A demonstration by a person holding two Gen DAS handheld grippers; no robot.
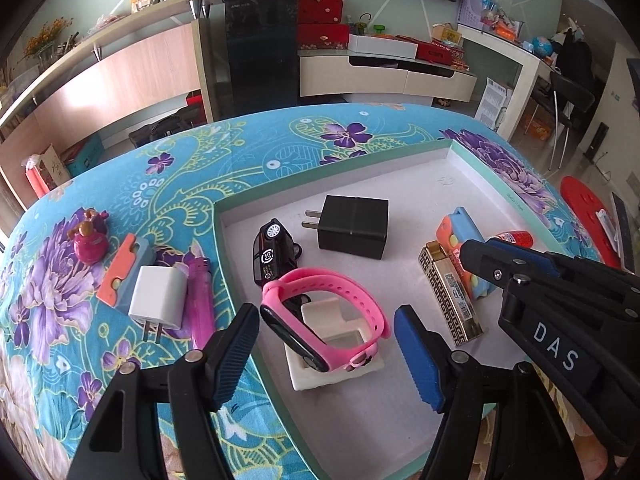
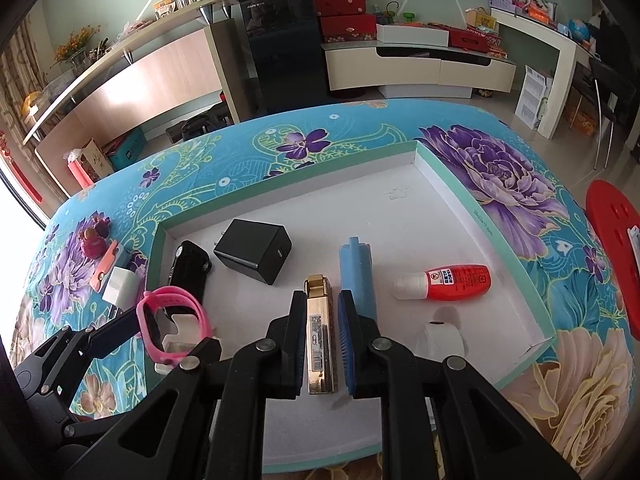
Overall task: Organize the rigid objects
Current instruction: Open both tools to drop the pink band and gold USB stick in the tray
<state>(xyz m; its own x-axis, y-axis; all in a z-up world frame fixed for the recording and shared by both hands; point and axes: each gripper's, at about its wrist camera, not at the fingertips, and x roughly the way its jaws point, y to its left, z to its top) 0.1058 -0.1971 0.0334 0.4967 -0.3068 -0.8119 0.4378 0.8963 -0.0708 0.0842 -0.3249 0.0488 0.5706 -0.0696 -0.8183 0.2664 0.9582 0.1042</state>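
Observation:
A shallow white box lid (image 1: 448, 152) (image 2: 440, 200) lies on the floral table. In it lie a pink watch band (image 1: 324, 320) (image 2: 172, 324) on a white stand, a black toy car (image 1: 274, 252) (image 2: 190, 268), a black charger (image 1: 354, 226) (image 2: 254, 256), a gold lighter (image 1: 450, 294) (image 2: 319, 340), a blue-orange piece (image 1: 460, 236) (image 2: 357, 276) and a red bottle (image 1: 516, 239) (image 2: 452, 282). My left gripper (image 1: 326, 354) is open around the pink band, not touching. My right gripper (image 2: 320, 344) is narrowly open astride the gold lighter; contact is unclear.
Left of the lid on the cloth lie a white charger (image 1: 158, 298), a pink lighter (image 1: 200, 300), an orange-blue piece (image 1: 124, 268) and a small magenta figure (image 1: 90, 240). A white round object (image 2: 440, 338) sits in the lid near my right gripper. A red stool (image 2: 612, 248) stands at the right.

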